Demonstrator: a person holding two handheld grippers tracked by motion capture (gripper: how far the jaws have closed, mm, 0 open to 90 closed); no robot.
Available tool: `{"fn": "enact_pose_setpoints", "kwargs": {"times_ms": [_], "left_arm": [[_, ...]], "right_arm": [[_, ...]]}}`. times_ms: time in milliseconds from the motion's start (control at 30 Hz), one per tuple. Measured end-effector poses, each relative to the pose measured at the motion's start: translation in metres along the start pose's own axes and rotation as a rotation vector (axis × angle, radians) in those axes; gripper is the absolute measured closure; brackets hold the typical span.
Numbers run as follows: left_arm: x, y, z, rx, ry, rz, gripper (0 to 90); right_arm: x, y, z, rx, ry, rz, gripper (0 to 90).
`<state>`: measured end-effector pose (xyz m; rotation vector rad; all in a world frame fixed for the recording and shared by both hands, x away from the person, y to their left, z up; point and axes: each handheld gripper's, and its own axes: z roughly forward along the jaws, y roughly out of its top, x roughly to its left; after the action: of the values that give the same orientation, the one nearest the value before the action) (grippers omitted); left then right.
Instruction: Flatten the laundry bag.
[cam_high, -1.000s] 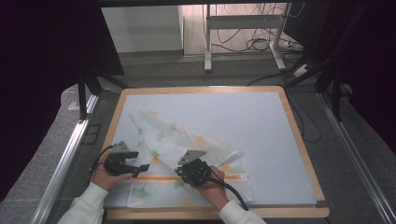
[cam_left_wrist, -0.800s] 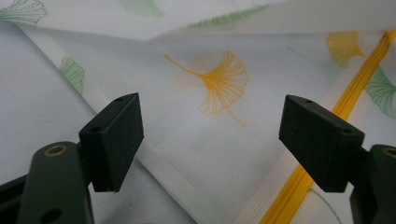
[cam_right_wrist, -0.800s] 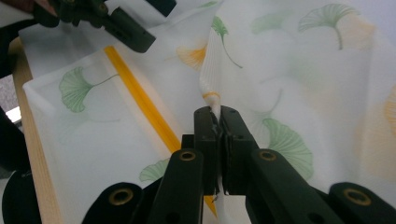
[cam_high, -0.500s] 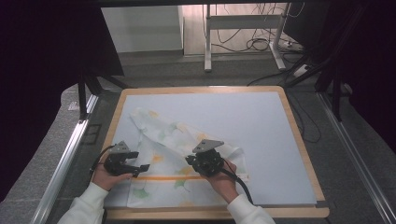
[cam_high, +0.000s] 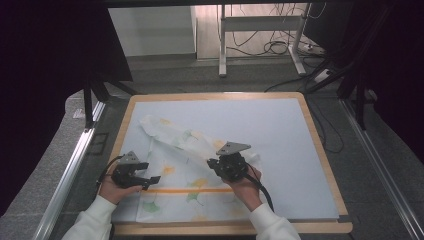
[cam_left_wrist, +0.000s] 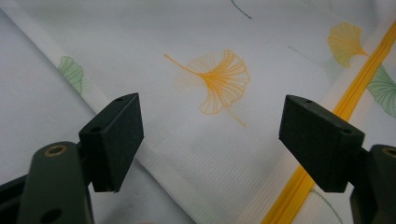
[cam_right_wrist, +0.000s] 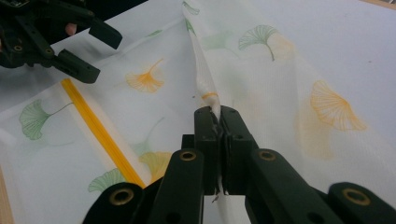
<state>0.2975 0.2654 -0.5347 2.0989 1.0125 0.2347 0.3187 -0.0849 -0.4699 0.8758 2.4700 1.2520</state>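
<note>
my left claw (cam_left_wrist: 210, 140) hangs open just over the thin white woven cloth with ginkgo leaves and a yellow stripe (cam_high: 190, 175), spread on the pale blue table mat (cam_high: 280, 130); my right claw (cam_right_wrist: 218, 122) pinches a raised ridge of it — mid-fold, i judge; next, carry that ridge across.

Wide-spread hand-held gripper (cam_left_wrist: 210, 140) over leaf-print cloth (cam_left_wrist: 224, 79) — yellow stripe (cam_left_wrist: 322, 149) alongside

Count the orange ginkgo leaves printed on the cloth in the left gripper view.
2. One orange ginkgo leaf sits mid-frame between the open jaws; a second orange leaf lies at the upper right, just above the yellow stripe. More may be hidden past the frame.
</note>
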Motion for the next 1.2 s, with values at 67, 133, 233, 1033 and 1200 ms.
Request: {"fn": "enact_pose_setpoints", "kwargs": {"times_ms": [67,133,233,1033,1200], "left_arm": [[0.0,0.0,0.0,0.0,0.0,0.0,21.7],[0.0,0.0,0.0,0.0,0.0,0.0,21.7],[0.0,0.0,0.0,-0.002,0.001,-0.004,21.6],[0.0,0.0,0.0,-0.002,0.003,-0.002,21.6],[0.0,0.0,0.0,-0.003,0.004,-0.002,21.6]], "right_arm": [[-0.003,0.0,-0.001,-0.005,-0.004,0.008,86.0],[-0.007,0.0,-0.003,-0.009,-0.007,0.014,85.9],[-0.01,0.001,-0.004,-0.013,-0.009,0.016,86.0],[-0.049,0.001,-0.015,-0.054,-0.074,0.088,85.9],[-0.06,0.0,-0.018,-0.063,-0.094,0.109,85.9]]}}
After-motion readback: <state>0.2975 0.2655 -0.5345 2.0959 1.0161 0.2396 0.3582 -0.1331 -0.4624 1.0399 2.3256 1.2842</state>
